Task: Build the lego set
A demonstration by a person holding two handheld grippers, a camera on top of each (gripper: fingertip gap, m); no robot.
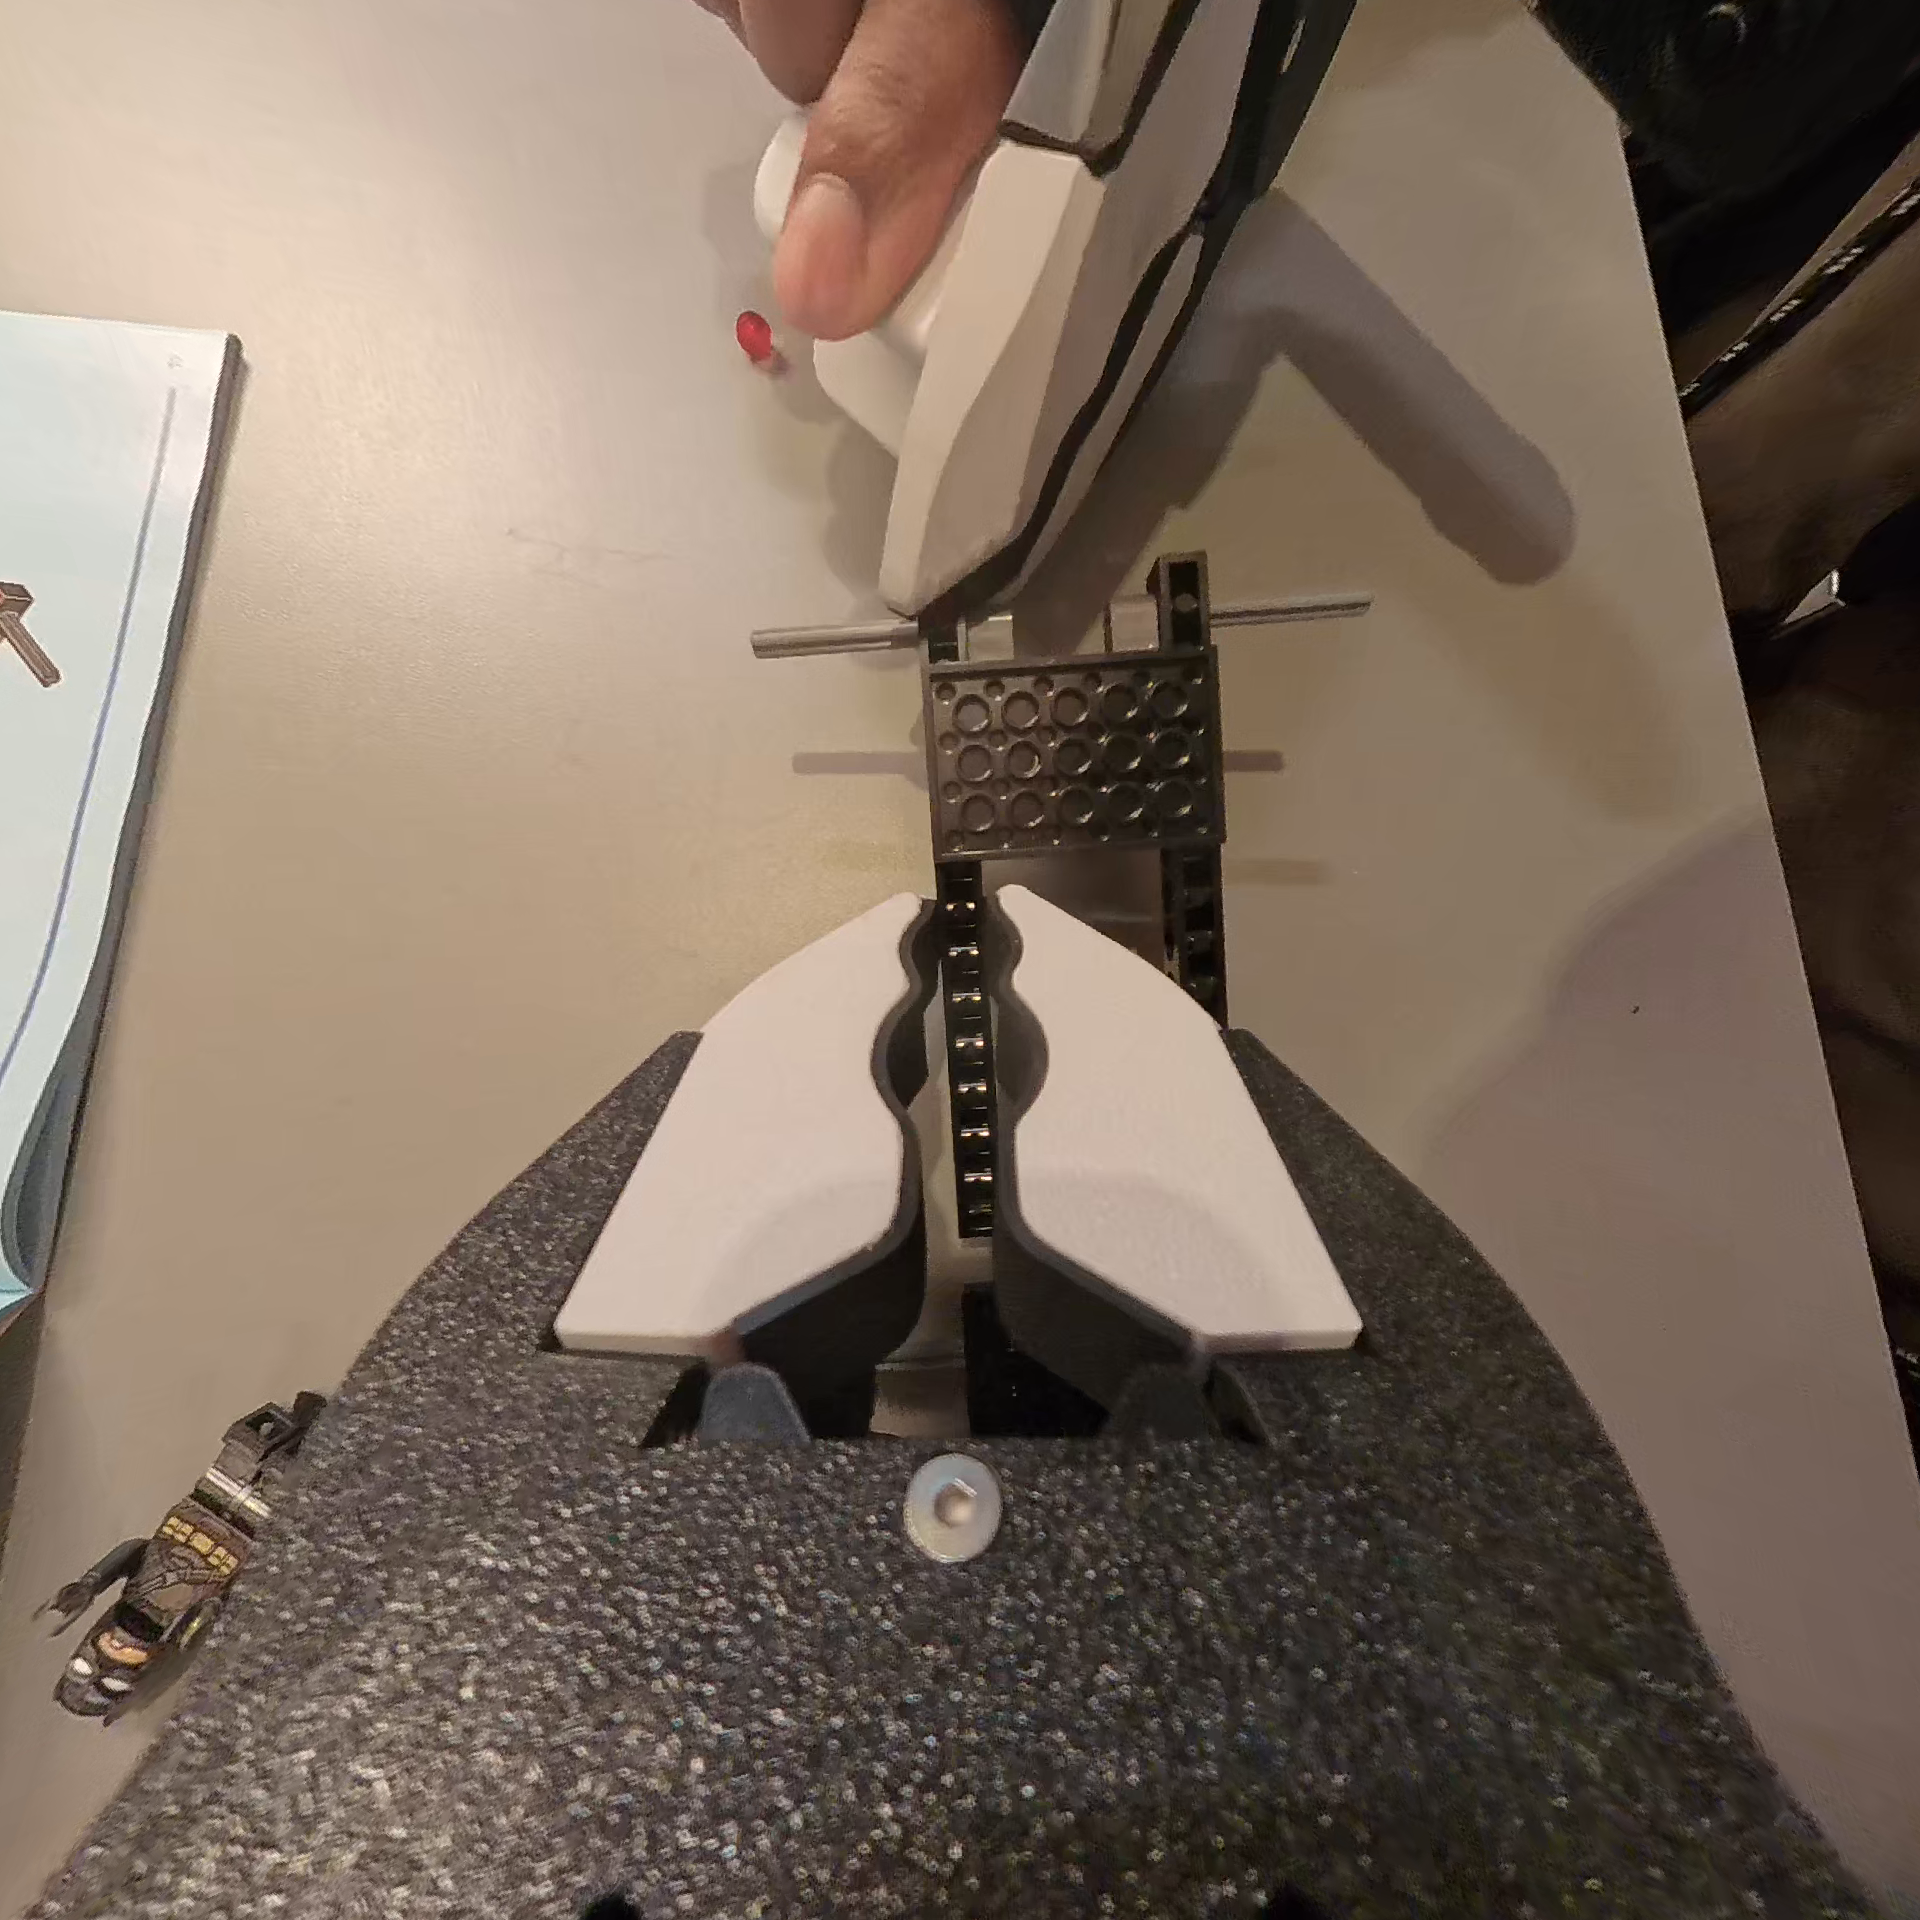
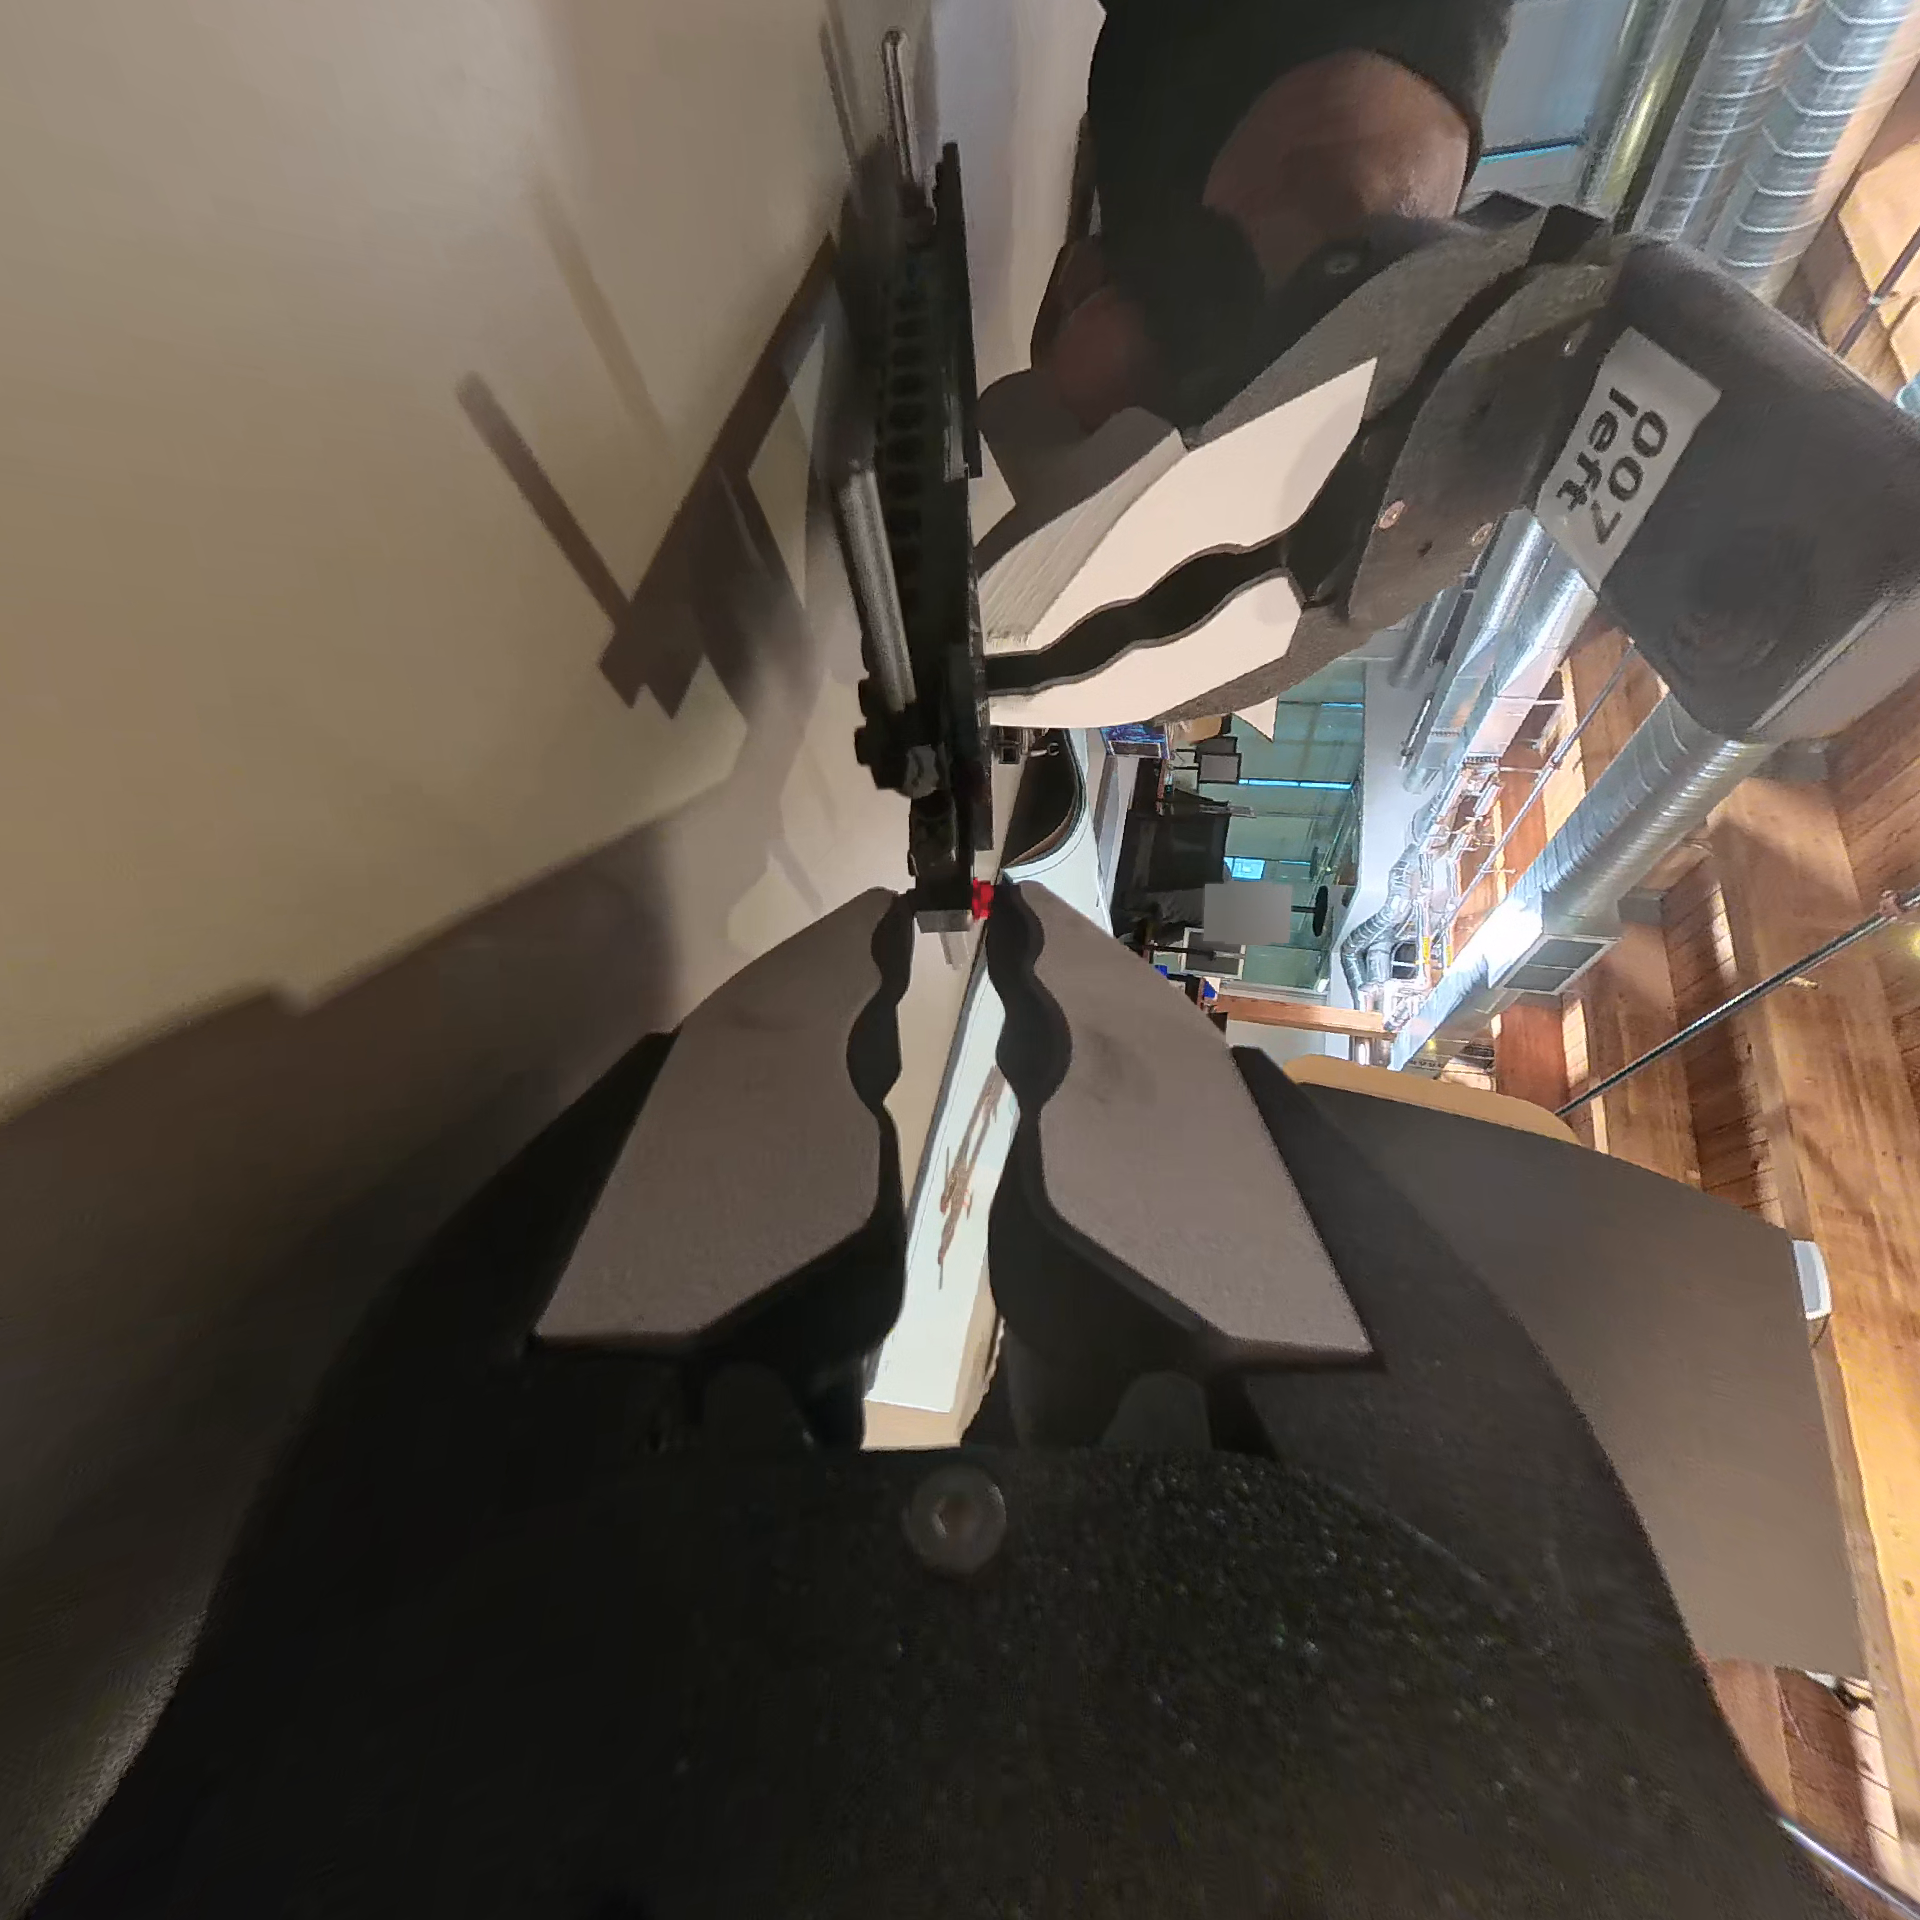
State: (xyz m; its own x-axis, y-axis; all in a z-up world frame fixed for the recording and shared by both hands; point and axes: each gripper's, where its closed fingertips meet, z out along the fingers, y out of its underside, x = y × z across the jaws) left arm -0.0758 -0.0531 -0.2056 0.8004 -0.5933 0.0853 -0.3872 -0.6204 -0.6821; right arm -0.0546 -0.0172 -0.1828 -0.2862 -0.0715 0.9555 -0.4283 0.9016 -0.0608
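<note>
Pointing forward over the beige table (image 1: 416,727), the left gripper (image 1: 961,914) has its jaws nearly together, pads pressed on a black studded beam of the black brick frame (image 1: 1075,764), which reaches away toward twelve o'clock. At the frame's far end the right gripper (image 1: 935,603) comes down steeply from twelve o'clock, a thumb (image 1: 873,208) on its white body. In its own view its jaws stand narrowly apart on the frame's end (image 2: 940,904), where a small red piece (image 2: 981,896) sits; whether the pads press cannot be told. A red stud (image 1: 750,335) lies at eleven o'clock, a booklet (image 1: 94,727) at nine, a dark minifigure (image 1: 156,1600) at eight.
</note>
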